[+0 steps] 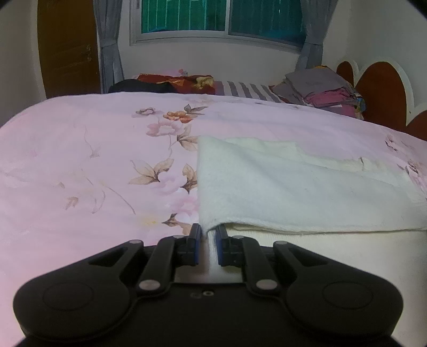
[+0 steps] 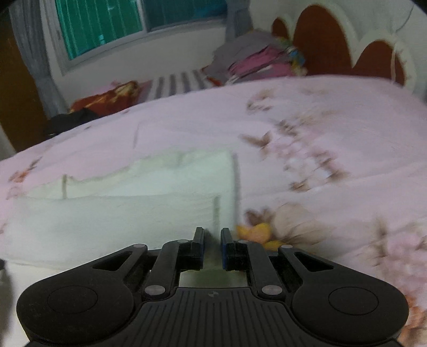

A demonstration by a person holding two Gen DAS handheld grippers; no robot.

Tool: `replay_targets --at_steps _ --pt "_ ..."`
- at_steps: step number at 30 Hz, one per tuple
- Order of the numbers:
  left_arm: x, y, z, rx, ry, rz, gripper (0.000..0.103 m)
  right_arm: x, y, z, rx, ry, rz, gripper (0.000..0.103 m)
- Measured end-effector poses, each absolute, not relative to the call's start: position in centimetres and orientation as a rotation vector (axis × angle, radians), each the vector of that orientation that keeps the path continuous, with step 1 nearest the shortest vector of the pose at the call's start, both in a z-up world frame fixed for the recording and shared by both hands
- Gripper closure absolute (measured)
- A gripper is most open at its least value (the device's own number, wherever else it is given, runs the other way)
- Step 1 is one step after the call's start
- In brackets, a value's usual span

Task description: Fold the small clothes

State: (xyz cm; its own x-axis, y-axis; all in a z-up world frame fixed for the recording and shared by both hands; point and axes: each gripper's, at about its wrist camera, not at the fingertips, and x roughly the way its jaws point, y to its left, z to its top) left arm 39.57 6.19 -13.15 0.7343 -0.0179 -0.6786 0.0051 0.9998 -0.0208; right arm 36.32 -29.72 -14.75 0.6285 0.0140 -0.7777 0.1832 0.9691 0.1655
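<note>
A white cloth (image 1: 293, 186) lies folded over on the pink floral bedspread (image 1: 80, 160). My left gripper (image 1: 209, 233) is shut on the cloth's near left corner, which passes between the two fingers. In the right wrist view the same white cloth (image 2: 128, 205) lies left of centre, blurred. My right gripper (image 2: 212, 236) is shut on the cloth's near right corner, with cloth between the fingers.
A stack of folded grey and pink clothes (image 1: 320, 90) sits at the far right of the bed by the brown headboard (image 1: 379, 90). A red and black bundle (image 1: 173, 82) lies at the far edge under the window (image 1: 218, 18). A brown door (image 1: 66, 48) stands far left.
</note>
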Motion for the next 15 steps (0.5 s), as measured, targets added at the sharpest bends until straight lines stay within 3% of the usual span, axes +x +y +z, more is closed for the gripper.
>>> replay_targets --at_steps 6,15 --pt "38.8 5.9 -10.6 -0.036 0.699 -0.038 0.084 36.8 -28.9 -13.3 0.208 0.827 -0.058 0.093" --pt "42.9 3.0 -10.9 -0.058 0.736 -0.087 0.084 40.1 -24.6 -14.6 0.185 0.879 0.051 0.093"
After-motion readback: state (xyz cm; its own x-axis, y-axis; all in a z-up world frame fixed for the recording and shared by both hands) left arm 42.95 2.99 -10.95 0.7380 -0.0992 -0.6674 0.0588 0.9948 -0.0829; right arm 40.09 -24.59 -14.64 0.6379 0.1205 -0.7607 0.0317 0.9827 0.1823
